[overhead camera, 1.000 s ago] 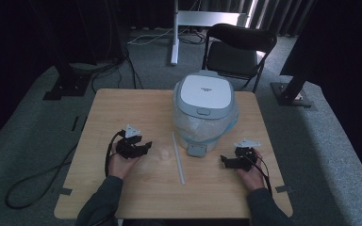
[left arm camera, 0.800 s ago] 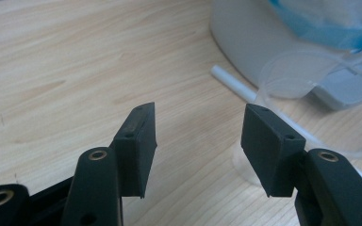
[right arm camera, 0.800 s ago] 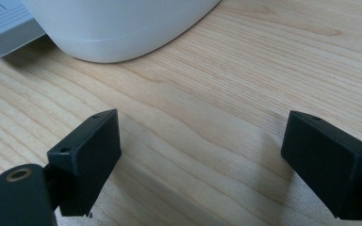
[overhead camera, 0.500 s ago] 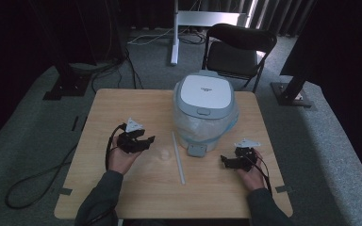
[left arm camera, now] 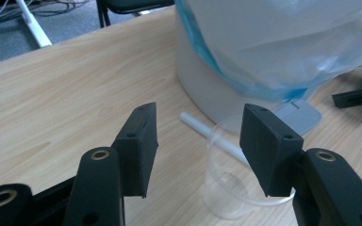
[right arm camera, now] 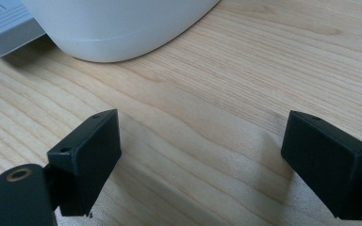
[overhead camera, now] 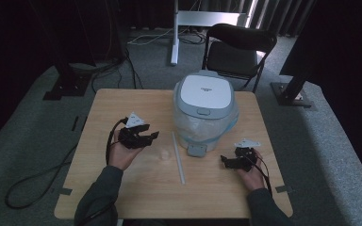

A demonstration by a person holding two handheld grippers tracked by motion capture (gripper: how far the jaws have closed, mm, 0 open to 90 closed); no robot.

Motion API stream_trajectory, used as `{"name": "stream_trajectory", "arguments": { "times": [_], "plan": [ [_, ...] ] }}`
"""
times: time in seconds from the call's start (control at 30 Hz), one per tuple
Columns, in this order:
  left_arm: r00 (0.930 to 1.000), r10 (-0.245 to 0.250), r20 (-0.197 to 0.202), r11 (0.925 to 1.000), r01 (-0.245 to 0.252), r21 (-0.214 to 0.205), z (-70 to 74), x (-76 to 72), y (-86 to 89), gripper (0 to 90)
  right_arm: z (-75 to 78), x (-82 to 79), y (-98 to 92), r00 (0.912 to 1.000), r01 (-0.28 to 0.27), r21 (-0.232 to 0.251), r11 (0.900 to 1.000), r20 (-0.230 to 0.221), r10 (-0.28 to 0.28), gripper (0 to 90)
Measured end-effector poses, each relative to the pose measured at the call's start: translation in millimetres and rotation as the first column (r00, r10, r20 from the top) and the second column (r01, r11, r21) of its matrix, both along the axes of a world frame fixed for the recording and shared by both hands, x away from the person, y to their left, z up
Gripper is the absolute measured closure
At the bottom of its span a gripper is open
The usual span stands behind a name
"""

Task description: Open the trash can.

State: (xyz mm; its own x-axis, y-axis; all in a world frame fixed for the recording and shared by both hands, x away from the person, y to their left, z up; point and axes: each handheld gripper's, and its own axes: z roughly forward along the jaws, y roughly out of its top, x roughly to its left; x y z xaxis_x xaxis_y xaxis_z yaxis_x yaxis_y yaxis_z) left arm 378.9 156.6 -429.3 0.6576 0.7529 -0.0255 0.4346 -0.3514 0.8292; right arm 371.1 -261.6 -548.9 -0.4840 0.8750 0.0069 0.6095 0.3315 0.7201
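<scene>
A clear plastic cup (left arm camera: 238, 181) stands mid-worktop (overhead camera: 122, 188), just ahead of the released left claw (overhead camera: 152, 136), beside a white tube (overhead camera: 178, 157) running front-to-back. The right claw (overhead camera: 225, 161), also released, waits farther off near the rice cooker (overhead camera: 204, 106).

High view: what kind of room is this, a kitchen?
Probably not a kitchen, more likely a recording studio or lab: dark curtains around, cables on grey carpet, metal stands, and one wooden table with a rice cooker.
</scene>
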Motion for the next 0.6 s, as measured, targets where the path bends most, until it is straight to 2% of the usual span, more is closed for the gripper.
{"name": "stream_trajectory", "arguments": {
  "times": [0.3,0.6],
  "plan": [
    [0.9985,-0.051,0.019,0.9987,0.051,0.011,9.3,-2.2,-6.5,50.8,0.0,-0.2,0.1,1.0000,0.001,0.000,1.0000,0.000,-0.001,11.5],
    [0.9962,-0.076,0.041,0.9967,0.075,0.030,21.5,-4.4,-11.8,55.6,0.0,-0.3,0.1,1.0000,0.002,0.000,1.0000,0.000,-0.002,11.5]
  ]
}}
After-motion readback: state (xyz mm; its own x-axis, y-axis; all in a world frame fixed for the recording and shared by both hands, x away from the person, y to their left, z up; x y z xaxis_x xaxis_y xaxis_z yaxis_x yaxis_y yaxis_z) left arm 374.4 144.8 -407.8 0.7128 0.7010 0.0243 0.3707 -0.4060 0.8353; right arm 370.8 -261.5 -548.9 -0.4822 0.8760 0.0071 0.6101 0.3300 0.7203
